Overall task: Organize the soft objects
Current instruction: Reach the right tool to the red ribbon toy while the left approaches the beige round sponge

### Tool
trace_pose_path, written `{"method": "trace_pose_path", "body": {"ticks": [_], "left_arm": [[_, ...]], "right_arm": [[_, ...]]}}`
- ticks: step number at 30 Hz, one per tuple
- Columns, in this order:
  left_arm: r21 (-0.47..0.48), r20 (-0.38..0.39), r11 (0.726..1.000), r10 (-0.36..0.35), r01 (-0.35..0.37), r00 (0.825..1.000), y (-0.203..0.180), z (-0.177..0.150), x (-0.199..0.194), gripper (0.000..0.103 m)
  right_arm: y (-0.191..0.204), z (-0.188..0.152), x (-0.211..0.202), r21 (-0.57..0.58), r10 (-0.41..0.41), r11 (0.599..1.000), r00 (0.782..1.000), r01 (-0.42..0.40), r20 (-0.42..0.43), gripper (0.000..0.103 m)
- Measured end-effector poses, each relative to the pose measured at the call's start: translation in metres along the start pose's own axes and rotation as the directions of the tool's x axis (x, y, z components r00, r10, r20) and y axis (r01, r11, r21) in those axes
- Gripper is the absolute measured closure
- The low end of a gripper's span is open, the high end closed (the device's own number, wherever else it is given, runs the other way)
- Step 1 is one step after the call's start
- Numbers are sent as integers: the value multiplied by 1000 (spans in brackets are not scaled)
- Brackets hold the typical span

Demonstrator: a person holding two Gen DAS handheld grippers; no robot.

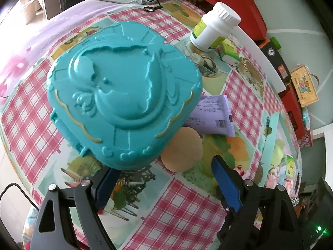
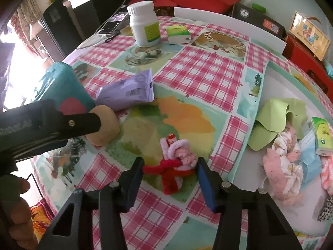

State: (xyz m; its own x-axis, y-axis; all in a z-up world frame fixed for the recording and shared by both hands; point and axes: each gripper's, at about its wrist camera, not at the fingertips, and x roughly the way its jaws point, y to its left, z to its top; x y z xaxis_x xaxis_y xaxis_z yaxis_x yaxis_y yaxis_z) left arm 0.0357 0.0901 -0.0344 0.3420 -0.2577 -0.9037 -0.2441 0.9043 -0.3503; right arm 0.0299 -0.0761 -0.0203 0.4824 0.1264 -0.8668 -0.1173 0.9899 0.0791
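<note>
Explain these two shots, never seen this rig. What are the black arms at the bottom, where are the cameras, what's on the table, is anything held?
No robot here: a person holds a two-finger tool in each hand, and each tool carries a fisheye camera looking forward along its fingers. The black arms with blue pads are those fingers.

The left wrist view shows the left tool open, holding nothing, by a teal plastic case.

The right wrist view shows the right tool with its blue pads on either side of a red and pink pipe-cleaner toy, seemingly just touching it.

On the checked tablecloth: a purple pouch, a tan round sponge, a white bottle, a small green box. A white tray on the right holds soft items.
</note>
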Motion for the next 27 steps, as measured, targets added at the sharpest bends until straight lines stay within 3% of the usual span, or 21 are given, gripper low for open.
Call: {"method": "trace_pose_path", "body": {"ticks": [8,16,27], "left_arm": [[-53,15,997,64,-63,998,-11,3,15,15],[-47,58,986,161,-158,985,-29,5,26,16],[-37,122,978,207,-204,971,-25,6,28,37]], "right_arm": [[1,-1,2,-4,-6,1000,1000,6,-6,49],[0,-1,1,-1,3,1000,1000,-3,-9,50],[-2,-2,0,14,9,1000,1000,-9,-10,50]]}}
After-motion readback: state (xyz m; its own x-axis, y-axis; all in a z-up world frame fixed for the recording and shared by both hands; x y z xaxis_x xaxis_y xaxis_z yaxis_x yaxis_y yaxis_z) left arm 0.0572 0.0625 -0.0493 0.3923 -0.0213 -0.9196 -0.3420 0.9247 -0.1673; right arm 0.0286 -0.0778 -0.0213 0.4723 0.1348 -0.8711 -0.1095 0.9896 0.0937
